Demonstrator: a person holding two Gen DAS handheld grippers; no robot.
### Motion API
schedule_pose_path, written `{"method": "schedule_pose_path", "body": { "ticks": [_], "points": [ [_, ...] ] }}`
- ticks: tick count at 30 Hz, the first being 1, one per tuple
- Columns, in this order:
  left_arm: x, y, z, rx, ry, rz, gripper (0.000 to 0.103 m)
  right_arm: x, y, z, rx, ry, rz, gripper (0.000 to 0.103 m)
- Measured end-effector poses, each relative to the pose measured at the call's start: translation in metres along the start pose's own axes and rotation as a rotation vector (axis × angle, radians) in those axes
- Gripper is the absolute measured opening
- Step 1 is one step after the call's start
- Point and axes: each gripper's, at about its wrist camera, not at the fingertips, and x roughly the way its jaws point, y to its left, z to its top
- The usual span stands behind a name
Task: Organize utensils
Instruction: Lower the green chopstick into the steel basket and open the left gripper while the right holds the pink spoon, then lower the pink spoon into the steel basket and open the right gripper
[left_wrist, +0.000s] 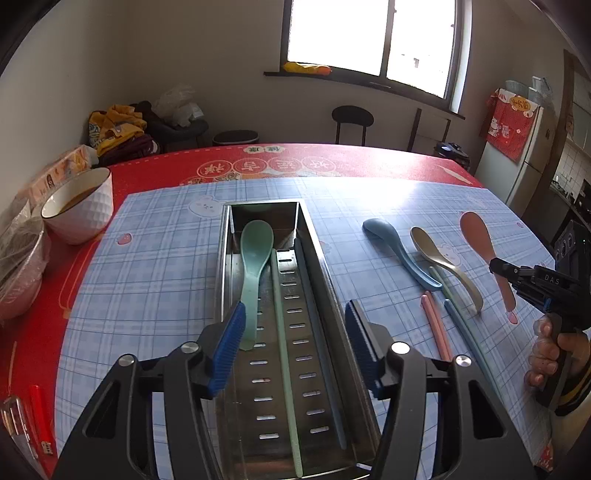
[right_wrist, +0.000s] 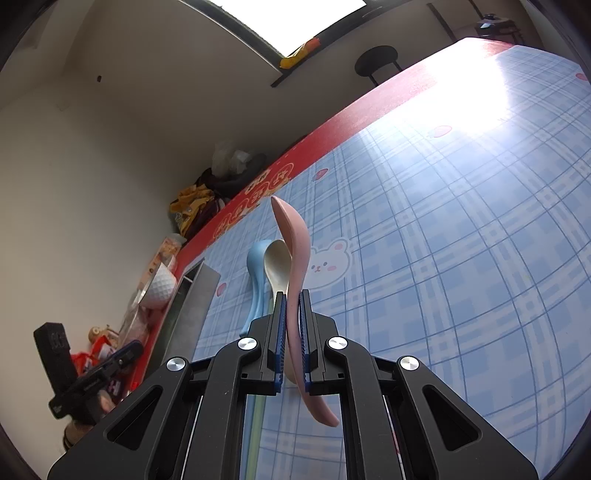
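Nearest the left wrist camera: left gripper (left_wrist: 293, 339), jaws apart, nothing between the pads. It hangs over the near end of the steel utensil tray (left_wrist: 325, 273). The left blue pad (left_wrist: 231, 343) sits just beside the handle of the green spoon (left_wrist: 253, 266), which lies in the tray's left part, bowl toward the far end. A green chopstick (left_wrist: 282, 332) and a darker blue chopstick (left_wrist: 314, 306) lie lengthwise on the slotted insert.

Right gripper (right_wrist: 291, 332): clamped on the pink spoon (right_wrist: 295, 280) partway along its handle, bowl up and forward, handle tail hanging out below the pads. It is held off the mat, at the right of the scene.

Still on the checked mat (left_wrist: 155, 258), right of the tray: blue spoon (left_wrist: 399, 251), cream spoon (left_wrist: 443, 266), pink chopsticks (left_wrist: 436, 325), and further chopsticks, green and blue (left_wrist: 458, 317).

Risks, as judgements:
- The pink spoon is pinched on a narrow curved handle; it could pivot or slip in the pads during a swing toward the tray.
- The open left pad could nudge the green spoon's handle and skew it.
- Both grippers may crowd the tray and collide.
- A spoon dropped crosswise could bridge the tray walls and not settle.
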Motion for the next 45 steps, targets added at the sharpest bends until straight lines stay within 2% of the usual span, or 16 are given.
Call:
{"method": "schedule_pose_path", "body": {
  "ticks": [3,8,11,15,18,20,23,29,34,40,45],
  "points": [
    [-0.013,0.008,-0.012,0.017,-0.072,0.034,0.087,-0.001,-0.002,0.000,0.008,-0.001,-0.003,0.007],
    [-0.017,0.025,-0.031,0.018,-0.133,0.099,0.096,-0.002,-0.006,0.003,0.034,0.002,-0.025,0.007],
    [-0.016,0.037,-0.036,-0.006,-0.144,0.115,0.096,-0.001,-0.006,0.004,0.049,0.005,-0.056,0.007],
    [-0.022,0.055,-0.035,-0.073,-0.166,0.085,0.097,0.003,0.006,0.004,0.027,0.022,-0.117,0.007],
    [-0.029,0.061,-0.036,-0.047,-0.190,0.147,0.097,0.004,0.023,0.005,0.008,0.024,-0.144,0.007],
    [-0.033,0.065,-0.038,-0.027,-0.213,0.165,0.097,0.007,0.032,0.008,0.033,0.030,-0.131,0.007],
    [-0.032,0.069,-0.040,-0.045,-0.226,0.138,0.097,0.017,0.053,0.010,0.066,0.043,-0.110,0.007],
    [-0.030,0.082,-0.040,-0.101,-0.219,0.090,0.097,0.066,0.113,0.001,0.129,0.127,-0.020,0.007],
    [-0.032,0.092,-0.042,-0.153,-0.227,0.073,0.097,0.119,0.164,-0.007,0.161,0.234,0.010,0.007],
    [-0.032,0.093,-0.041,-0.163,-0.224,0.065,0.097,0.166,0.202,-0.018,0.146,0.281,-0.065,0.007],
    [-0.032,0.096,-0.041,-0.173,-0.226,0.066,0.097,0.181,0.198,-0.025,0.175,0.297,-0.138,0.007]
  ]
}}
